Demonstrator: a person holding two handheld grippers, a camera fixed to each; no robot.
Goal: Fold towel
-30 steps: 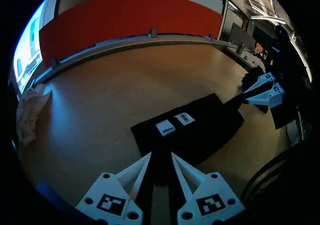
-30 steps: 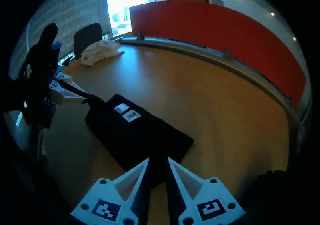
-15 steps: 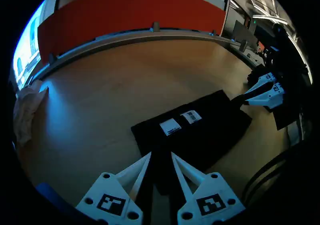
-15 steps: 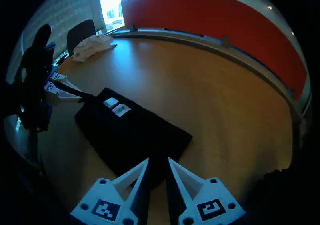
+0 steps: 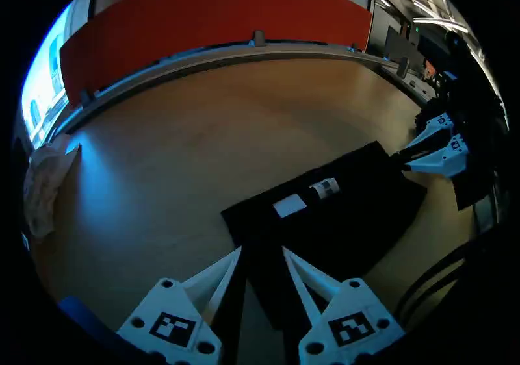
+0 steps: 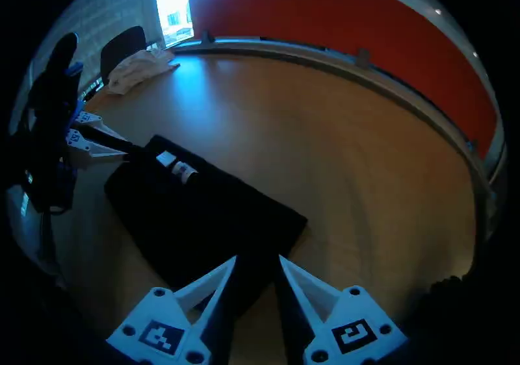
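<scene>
Now your left claw [image 5: 261, 260] and right claw [image 6: 257, 261] are each narrowed onto a corner of the black towel [image 5: 344, 222], which lies spread between them on the wooden counter [image 5: 195, 131].

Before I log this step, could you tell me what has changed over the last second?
The left claw and right claw have each opened slightly at corners of the black towel, which looks pulled wider between them; whether they still grip is unclear. The towel stays flat on the wooden table, and the cream cloth has not moved.
</scene>
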